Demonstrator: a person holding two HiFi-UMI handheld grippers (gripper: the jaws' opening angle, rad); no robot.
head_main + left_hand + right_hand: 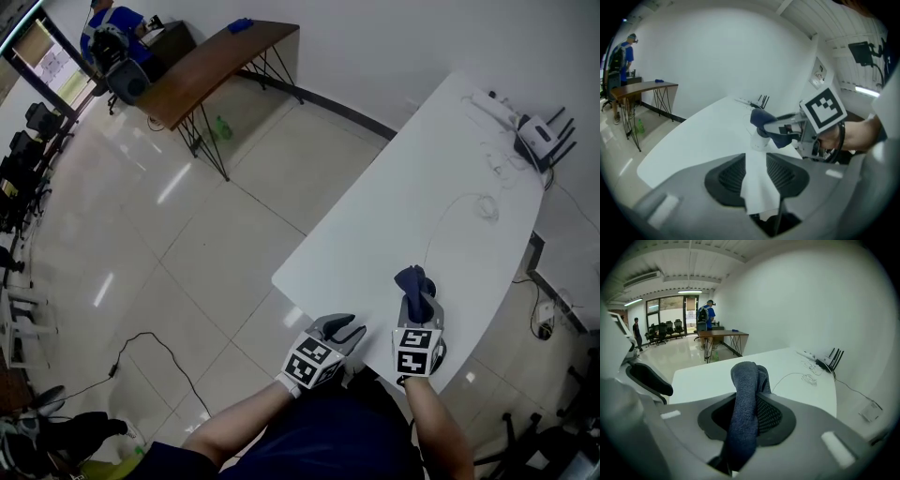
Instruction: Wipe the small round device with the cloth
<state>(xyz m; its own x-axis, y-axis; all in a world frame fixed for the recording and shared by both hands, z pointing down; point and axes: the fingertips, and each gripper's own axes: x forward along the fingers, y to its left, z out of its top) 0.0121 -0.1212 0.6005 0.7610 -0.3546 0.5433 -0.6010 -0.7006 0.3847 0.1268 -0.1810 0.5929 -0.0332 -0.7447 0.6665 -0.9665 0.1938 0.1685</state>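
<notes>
With the right gripper's (418, 305) jaws clamped on the dark cloth (412, 279), which touched the top of the small round device (758, 142) near the surface's (394, 206) edge, wiping looked barely begun; the left gripper's (344, 328) jaws stood part-open, empty.

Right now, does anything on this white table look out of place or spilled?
Nothing spilled or damaged. A thin white cable trails loosely across the white table, running toward the dark blue cloth pinched in the right gripper.
</notes>
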